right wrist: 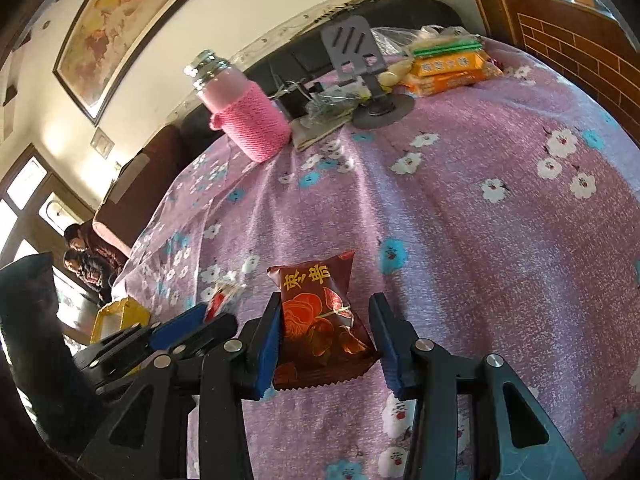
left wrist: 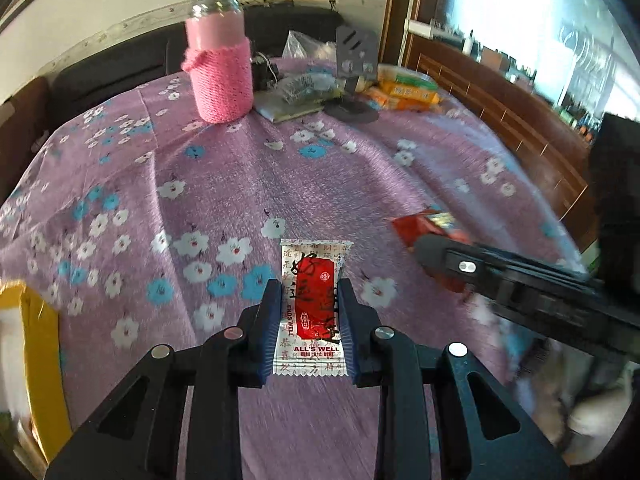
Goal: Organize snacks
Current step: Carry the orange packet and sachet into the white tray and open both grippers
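My left gripper (left wrist: 311,292) is shut on a white and red snack packet (left wrist: 312,304) printed "ALL'S WELL", held above the purple flowered cloth. My right gripper (right wrist: 326,304) holds a dark red snack packet (right wrist: 320,316) with gold characters between its jaws; the left pad presses it and the right pad touches its lower edge. In the left wrist view the right gripper (left wrist: 460,264) enters from the right with that red packet (left wrist: 428,226). In the right wrist view the left gripper (right wrist: 200,320) shows at lower left with its white packet (right wrist: 224,298).
A glass bottle in a pink knitted sleeve (left wrist: 218,60) stands at the back of the table (left wrist: 280,184). Beside it are a grey phone stand (left wrist: 356,60), clutter in plastic, and orange and green snack packs (left wrist: 408,92). A yellow box (left wrist: 36,360) sits at the left edge.
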The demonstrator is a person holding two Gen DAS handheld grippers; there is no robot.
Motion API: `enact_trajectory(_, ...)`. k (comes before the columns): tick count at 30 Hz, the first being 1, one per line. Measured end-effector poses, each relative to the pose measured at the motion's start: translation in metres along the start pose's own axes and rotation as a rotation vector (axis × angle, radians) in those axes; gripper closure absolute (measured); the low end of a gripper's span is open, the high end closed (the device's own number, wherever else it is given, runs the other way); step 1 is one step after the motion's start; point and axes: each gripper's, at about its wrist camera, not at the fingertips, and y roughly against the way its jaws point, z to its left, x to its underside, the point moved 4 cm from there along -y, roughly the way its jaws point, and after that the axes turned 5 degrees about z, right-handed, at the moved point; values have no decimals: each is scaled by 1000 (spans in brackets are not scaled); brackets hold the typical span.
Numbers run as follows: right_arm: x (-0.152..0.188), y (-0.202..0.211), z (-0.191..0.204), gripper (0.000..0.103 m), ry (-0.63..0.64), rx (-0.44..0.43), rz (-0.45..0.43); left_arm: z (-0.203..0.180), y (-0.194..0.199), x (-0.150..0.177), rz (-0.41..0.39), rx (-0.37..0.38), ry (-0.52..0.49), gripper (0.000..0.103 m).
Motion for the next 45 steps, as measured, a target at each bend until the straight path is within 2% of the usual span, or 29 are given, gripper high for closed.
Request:
enact_trajectory(5,3,-2,3,59,10,1,5,10,41,23,-61,92,104,79)
enact_trajectory(8,6,-3,7,59,25,4,3,16,62,36,-84,122,146,79)
enact_trajectory(13,13,-4,22,59,80,19,3,34,95,58,-127,118,208,78)
enact_trajectory(17,23,-6,37,59,129,18,15,61,129,80,-188,98,280,78)
enact_trajectory(21,35,-13,52,59,183,58,35,89,150,102,-217,105,353,78)
enact_trajectory(26,52,2,73,59,191,24,44,116,163,120,-237,101,403,78)
enact_trajectory(34,74,38,147,59,316,-45,32,164,200,149,-327,71,513,77)
enact_trajectory(38,85,51,191,60,383,-104,21,195,224,165,-376,11,565,77)
enact_trajectory(45,118,49,257,60,482,-189,68,227,238,193,-396,-35,622,77)
